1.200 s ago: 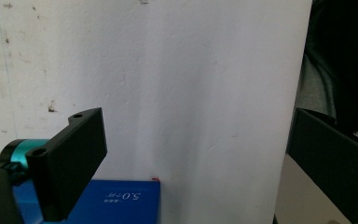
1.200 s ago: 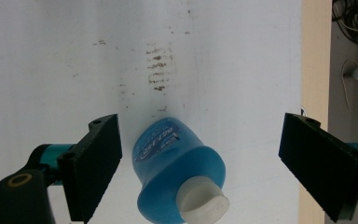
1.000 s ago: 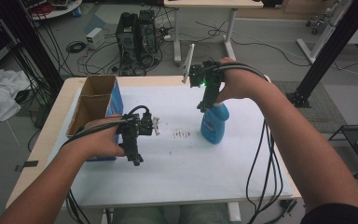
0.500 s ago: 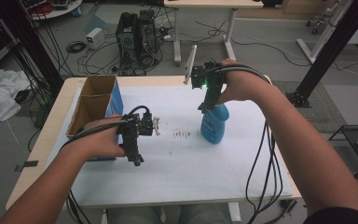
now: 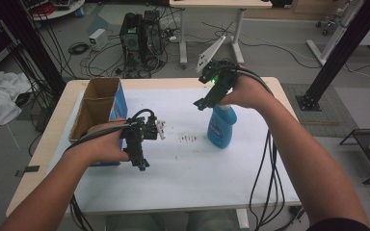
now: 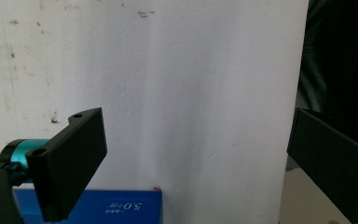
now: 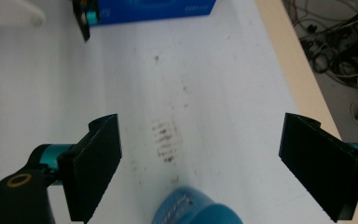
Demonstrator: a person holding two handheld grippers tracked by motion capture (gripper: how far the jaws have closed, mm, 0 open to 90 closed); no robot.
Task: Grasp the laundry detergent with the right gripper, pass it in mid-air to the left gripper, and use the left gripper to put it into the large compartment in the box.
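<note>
The blue spray bottle [image 5: 220, 126] stands upright on the white table cover [image 5: 197, 168], its long axis vertical, well to the right of the open cardboard box [image 5: 98, 107]. Its top is hidden under the right gripper [image 5: 207, 98], which hangs just above it with jaws spread wide and nothing between them. That forearm reaches in from the right, wrist bent down. The left gripper [image 5: 139, 156] hovers beside the box, pointing down, jaws likewise wide apart. The bottle's label print is too small to read.
</note>
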